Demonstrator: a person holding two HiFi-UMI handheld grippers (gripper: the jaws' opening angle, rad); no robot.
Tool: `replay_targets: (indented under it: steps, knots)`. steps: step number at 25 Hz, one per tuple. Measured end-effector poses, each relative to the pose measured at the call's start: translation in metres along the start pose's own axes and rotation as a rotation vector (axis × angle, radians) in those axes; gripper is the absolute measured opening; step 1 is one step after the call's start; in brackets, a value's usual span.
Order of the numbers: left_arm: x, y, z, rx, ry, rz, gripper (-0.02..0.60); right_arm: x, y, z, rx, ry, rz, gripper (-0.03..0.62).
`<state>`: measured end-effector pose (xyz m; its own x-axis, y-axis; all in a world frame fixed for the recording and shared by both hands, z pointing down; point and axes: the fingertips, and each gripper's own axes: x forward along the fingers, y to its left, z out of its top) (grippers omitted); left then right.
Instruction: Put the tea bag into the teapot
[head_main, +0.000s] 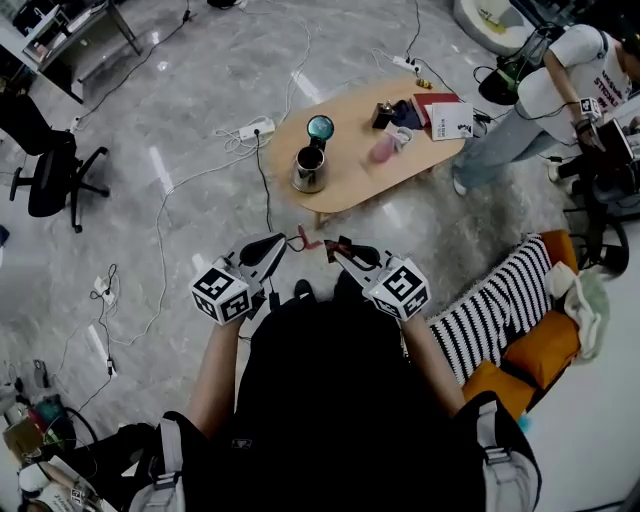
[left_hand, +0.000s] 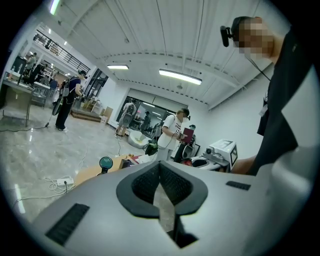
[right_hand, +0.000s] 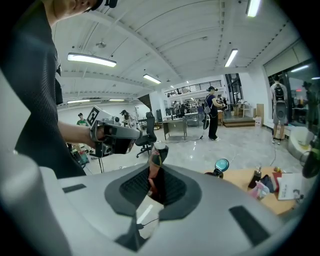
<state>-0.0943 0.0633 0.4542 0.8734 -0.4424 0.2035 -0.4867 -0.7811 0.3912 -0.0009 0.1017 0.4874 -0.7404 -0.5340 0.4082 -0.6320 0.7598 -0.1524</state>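
Right gripper (head_main: 337, 249) pinches the red tea bag (right_hand: 156, 167); left gripper (head_main: 284, 244) is pressed together, nothing seen between. Both hang well short of the teapot (head_main: 308, 168) (over the floor (head_main: 200, 150), not the surface (head_main: 350, 185)). Beyond, that steel teapot stands on the oval wooden surface.

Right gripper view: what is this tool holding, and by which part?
The right tool pinches a reddish tea bag by its lower part; the top sticks out.
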Motion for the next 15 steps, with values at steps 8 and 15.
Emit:
replay_targets:
  steps: [8, 15]
  knots:
    - [0.009, 0.015, 0.010, -0.024, -0.040, 0.115, 0.009, 0.014, -0.029, 0.007, -0.027, 0.020, 0.106, 0.038]
    - [0.028, 0.017, 0.024, -0.042, -0.079, 0.212, 0.009, 0.018, -0.051, 0.022, -0.085, 0.034, 0.225, 0.038]
